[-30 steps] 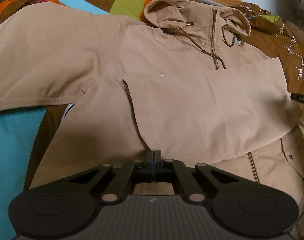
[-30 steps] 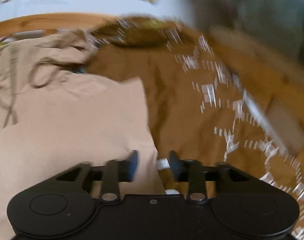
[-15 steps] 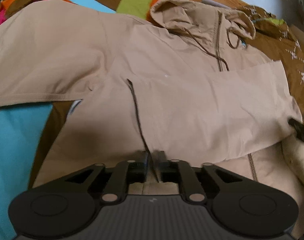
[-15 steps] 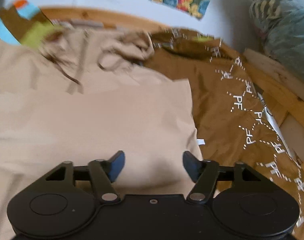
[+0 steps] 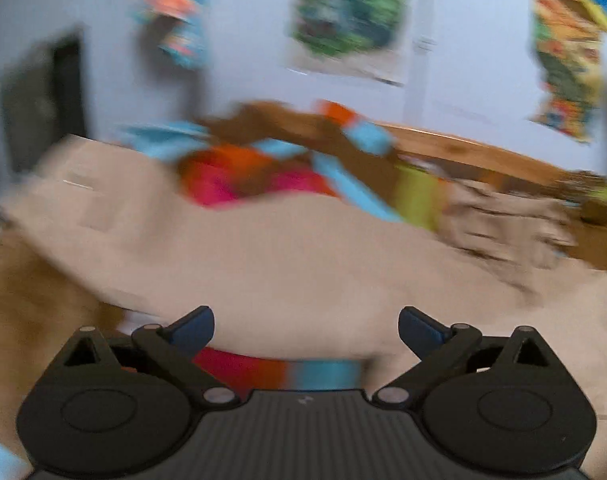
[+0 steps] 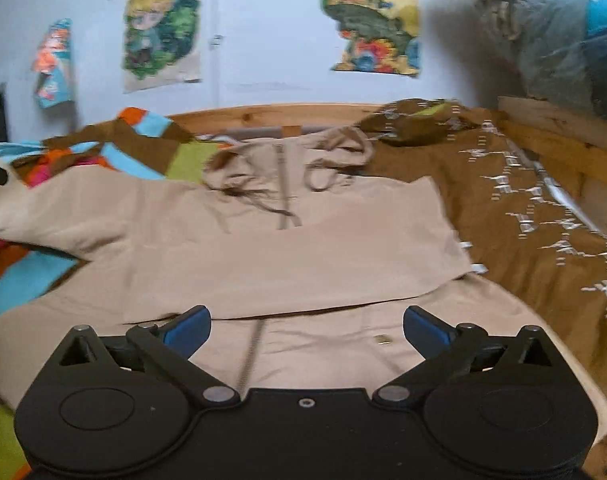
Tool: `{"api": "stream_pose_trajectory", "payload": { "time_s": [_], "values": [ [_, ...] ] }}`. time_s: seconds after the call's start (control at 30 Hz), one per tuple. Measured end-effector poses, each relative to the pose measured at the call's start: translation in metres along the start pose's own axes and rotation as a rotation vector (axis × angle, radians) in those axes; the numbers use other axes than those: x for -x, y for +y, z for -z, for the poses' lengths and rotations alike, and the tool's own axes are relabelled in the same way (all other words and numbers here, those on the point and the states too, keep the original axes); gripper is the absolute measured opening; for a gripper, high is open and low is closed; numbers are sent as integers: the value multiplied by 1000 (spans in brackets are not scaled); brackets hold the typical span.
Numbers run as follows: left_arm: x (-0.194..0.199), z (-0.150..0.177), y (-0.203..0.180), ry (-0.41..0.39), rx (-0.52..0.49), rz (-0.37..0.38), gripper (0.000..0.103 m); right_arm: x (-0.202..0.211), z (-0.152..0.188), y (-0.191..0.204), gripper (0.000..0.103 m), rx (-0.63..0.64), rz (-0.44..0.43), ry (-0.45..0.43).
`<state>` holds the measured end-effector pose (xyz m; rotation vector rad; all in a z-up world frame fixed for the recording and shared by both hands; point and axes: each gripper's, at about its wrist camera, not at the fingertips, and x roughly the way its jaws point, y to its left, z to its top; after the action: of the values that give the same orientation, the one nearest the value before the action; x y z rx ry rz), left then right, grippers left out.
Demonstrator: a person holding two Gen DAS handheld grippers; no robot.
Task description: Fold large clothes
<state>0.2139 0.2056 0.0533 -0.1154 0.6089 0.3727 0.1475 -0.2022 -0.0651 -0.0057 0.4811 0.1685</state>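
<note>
A beige hooded jacket (image 6: 263, 248) lies spread on the bed, hood (image 6: 287, 152) toward the headboard, one sleeve folded across its chest and the other sleeve (image 6: 63, 204) stretched out to the left. My right gripper (image 6: 305, 326) hovers open above the jacket's lower front, over the zipper (image 6: 249, 356), holding nothing. The left wrist view is badly blurred: my left gripper (image 5: 305, 328) is open and empty, low over the outstretched beige sleeve (image 5: 223, 256).
A multicoloured patchwork blanket (image 6: 103, 148) covers the bed's left side, and a brown patterned blanket (image 6: 523, 220) the right. A wooden headboard (image 6: 271, 114) runs behind. Posters (image 6: 163, 28) hang on the pale wall. Bagged bedding (image 6: 563, 28) sits at the upper right.
My left gripper has let go of the jacket's drawstring, opened wide and swung left and up fast. My right gripper opened wider and pulled back toward the jacket's hem.
</note>
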Motion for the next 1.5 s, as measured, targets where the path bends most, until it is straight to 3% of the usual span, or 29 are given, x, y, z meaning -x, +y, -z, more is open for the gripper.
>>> {"api": "stream_pose_trajectory", "payload": {
  "time_s": [0.1,0.2,0.27,0.47,0.77,0.83,0.9,0.97,1.1,1.43,1.5],
  "values": [
    [3,-5,55,-23,16,-183,100,4,6,13,102,38,-39,-12],
    [-2,-9,97,-61,74,-266,95,4,12,20,102,47,-64,4],
    [-3,-11,108,-75,91,-201,92,3,14,22,102,44,-76,16],
    [-11,-20,89,-89,68,-271,81,6,13,27,102,61,-96,1],
    [-30,-28,85,-98,105,-336,78,5,17,26,102,43,-108,11],
    [-33,-27,86,-108,103,-377,64,5,18,27,102,49,-112,7],
    [-36,-27,86,-111,98,-412,41,4,18,27,102,49,-118,8],
    [-39,-27,85,-111,103,-434,31,4,18,27,102,48,-117,9],
    [-45,-24,85,-118,102,-448,0,6,18,28,102,38,-105,10],
    [-32,-20,67,-210,7,-436,0,9,20,32,102,37,-106,9],
    [-27,-22,64,-199,17,-427,0,9,20,31,102,32,-106,10]
  ]
}}
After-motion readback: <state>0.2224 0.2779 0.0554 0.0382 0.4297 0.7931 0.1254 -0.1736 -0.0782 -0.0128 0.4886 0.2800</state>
